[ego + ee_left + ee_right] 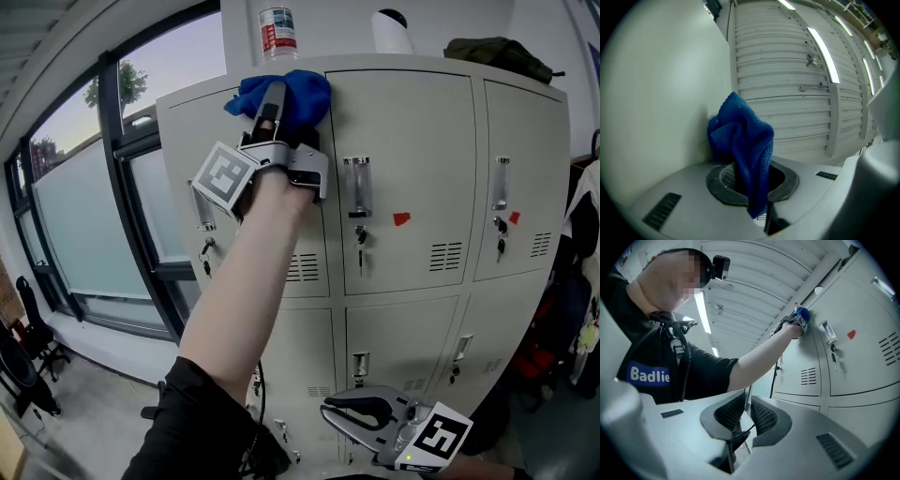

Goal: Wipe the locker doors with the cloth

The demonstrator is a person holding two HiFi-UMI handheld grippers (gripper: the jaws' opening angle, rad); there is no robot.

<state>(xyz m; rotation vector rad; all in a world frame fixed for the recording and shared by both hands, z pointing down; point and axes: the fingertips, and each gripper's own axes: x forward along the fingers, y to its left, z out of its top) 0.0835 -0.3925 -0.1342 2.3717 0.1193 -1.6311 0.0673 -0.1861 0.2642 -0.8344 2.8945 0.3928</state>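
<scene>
Blue cloth [305, 96] is pinched in the jaws of the left gripper [274, 94] and pressed against the top right corner of the upper-left locker door [183, 141]. Right gripper [339, 405] hangs low before the lower locker doors [398, 342], its jaws together on nothing.

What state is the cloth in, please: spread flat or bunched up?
Bunched up: the blue cloth sits crumpled between the left gripper's jaws, not spread.
</scene>
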